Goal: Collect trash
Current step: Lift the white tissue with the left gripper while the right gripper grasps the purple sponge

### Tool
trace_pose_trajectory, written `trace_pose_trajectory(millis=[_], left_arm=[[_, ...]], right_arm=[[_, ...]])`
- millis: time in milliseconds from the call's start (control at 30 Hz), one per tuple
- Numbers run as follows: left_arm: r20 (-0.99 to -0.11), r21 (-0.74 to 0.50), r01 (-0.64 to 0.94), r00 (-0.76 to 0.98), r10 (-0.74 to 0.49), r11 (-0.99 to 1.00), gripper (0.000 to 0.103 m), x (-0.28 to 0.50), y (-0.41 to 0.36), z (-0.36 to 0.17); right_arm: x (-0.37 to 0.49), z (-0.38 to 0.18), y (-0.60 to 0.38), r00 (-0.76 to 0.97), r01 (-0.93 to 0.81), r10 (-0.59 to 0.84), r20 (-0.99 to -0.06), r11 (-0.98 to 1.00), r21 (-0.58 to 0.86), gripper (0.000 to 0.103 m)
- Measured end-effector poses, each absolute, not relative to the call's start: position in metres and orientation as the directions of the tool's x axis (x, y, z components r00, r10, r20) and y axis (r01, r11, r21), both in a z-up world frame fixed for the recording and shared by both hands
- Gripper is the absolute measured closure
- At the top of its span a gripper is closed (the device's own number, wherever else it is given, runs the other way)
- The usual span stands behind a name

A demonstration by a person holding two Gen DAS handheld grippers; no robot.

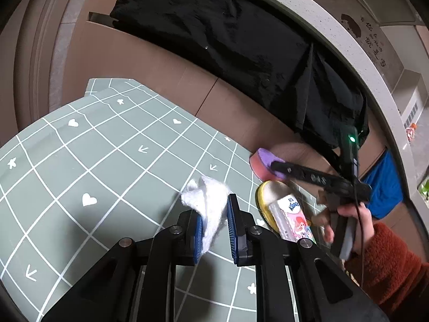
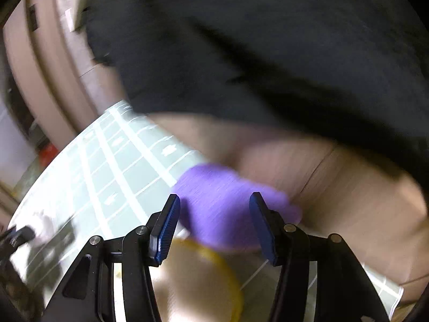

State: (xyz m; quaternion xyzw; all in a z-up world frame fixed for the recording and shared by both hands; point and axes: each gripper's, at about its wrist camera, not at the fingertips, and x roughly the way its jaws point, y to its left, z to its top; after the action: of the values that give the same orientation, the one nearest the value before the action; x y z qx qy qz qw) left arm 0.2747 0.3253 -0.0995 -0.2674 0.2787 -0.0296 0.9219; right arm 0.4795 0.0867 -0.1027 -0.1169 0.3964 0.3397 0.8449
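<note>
My left gripper (image 1: 214,222) is shut on a crumpled white tissue (image 1: 209,204), held just above the green grid tablecloth (image 1: 107,166). To its right a purple-and-pink sponge (image 1: 264,165) lies at the table's far edge. My right gripper (image 2: 214,220) is open, its blue pads either side of the blurred purple sponge (image 2: 222,201); it also shows in the left wrist view (image 1: 278,167), over the sponge. A yellow-rimmed pad (image 1: 268,196) carries a Kleenex tissue pack (image 1: 292,220); the pad shows blurred in the right wrist view (image 2: 203,281).
A black plastic bag (image 1: 241,48) hangs in a cardboard box (image 1: 150,61) behind the table. A grey speckled counter edge (image 1: 356,53) curves on the right. A blue item (image 1: 383,187) lies beyond the right hand. The right wrist view is motion-blurred.
</note>
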Motion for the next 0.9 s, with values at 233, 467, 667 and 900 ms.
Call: trace_pose_trajectory(millis=[233, 467, 667, 900], left_arm=[[-0.501, -0.519, -0.103, 0.841, -0.205, 0.849, 0.086, 0.275, 0.326, -0.101], [-0.493, -0.545, -0.099, 0.841, -0.223, 0.832, 0.086, 0.274, 0.329, -0.102], [-0.492, -0.546, -0.092, 0.84, -0.23, 0.833, 0.086, 0.275, 0.327, -0.102], [-0.487, -0.545, -0.099, 0.846, -0.219, 0.832, 0.086, 0.273, 0.327, -0.102]], right_arm=[[0.44, -0.102, 0.098, 0.334, -0.765, 0.507, -0.794, 0.639, 0.086, 0.052], [0.464, -0.085, 0.064, 0.578, -0.605, 0.434, -0.691, 0.796, -0.007, 0.052], [0.501, -0.104, 0.044, 0.553, -0.516, 0.422, -0.719, 0.85, 0.102, 0.05], [0.443, -0.105, 0.089, 0.311, -0.772, 0.61, -0.728, 0.609, 0.18, 0.052]])
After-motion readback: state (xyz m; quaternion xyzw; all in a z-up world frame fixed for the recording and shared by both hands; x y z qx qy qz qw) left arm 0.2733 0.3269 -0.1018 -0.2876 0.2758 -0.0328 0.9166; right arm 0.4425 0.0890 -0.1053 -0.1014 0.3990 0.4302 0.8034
